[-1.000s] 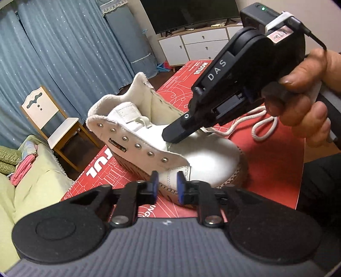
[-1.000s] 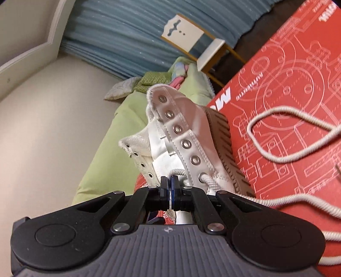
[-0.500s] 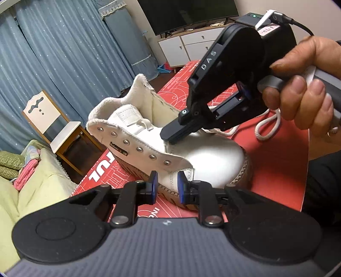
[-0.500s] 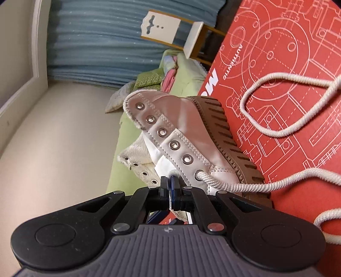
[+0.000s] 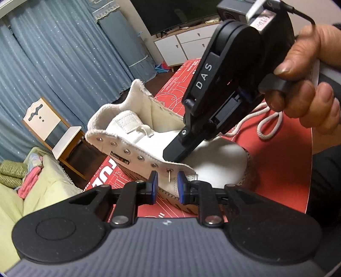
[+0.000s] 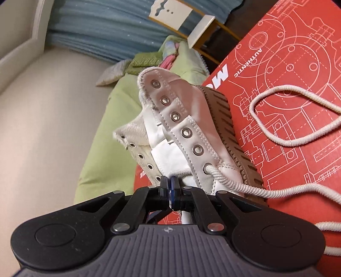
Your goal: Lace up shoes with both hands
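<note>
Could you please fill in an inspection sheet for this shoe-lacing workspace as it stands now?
Surface: red printed board, carrying the shoe and loose lace.
Job's things: white shoe; lace runs through one bottom eyelet; lace tip pokes out of the opposite bottom eyelet.
Clutter: nothing seen on the board.
Grippers: left gripper closing, lace tip between its fingers, not yet pinched; right gripper shut on the lace, over the shoe's tongue.
Cables: black cable on the right gripper.
Surroundings: blue curtains, chair, green sofa, white cabinet.

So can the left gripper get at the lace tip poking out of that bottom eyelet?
Probably yes: the lace tip sits between the closing jaws of the left gripper, nothing blocking it.
</note>
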Demonstrator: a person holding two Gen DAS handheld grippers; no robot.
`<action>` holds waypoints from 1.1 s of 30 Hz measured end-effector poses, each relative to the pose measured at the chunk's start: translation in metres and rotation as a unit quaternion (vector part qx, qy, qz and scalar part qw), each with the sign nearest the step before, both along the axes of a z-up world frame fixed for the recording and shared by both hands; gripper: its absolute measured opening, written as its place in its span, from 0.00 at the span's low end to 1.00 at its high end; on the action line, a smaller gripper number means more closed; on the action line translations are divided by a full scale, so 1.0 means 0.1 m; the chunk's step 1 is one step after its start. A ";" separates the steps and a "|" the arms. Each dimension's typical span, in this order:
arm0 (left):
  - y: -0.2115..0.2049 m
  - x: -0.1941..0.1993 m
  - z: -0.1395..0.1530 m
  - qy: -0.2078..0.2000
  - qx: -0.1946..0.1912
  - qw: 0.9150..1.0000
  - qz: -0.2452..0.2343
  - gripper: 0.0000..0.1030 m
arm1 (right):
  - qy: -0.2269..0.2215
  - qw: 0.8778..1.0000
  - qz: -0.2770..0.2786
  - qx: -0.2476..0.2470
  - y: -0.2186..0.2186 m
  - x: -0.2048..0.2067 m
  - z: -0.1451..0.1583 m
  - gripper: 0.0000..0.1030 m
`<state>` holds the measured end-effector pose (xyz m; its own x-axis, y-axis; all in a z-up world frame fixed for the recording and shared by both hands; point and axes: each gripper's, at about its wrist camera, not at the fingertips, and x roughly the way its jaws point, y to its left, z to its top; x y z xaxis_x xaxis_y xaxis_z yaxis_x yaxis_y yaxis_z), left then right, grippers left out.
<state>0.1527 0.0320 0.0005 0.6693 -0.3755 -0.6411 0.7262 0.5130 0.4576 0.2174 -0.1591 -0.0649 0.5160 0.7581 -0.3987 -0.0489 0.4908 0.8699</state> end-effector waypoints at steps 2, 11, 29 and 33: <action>-0.02 0.01 0.00 -0.002 0.013 1.000 -0.006 0.11 | 0.005 1.000 0.002 0.004 -0.01 0.01 0.00 0.02; -0.11 0.06 -0.07 0.007 0.048 0.999 -0.021 0.01 | 0.016 0.999 0.008 0.028 -0.07 0.04 -0.08 0.02; 0.48 -0.08 -0.11 -0.032 0.089 0.990 0.108 0.00 | -0.177 0.946 0.030 -0.269 0.11 -0.47 0.34 0.00; 1.14 -0.16 -0.03 -0.034 0.116 0.971 0.206 0.00 | -0.174 0.948 0.029 -0.264 0.12 -0.42 0.28 0.00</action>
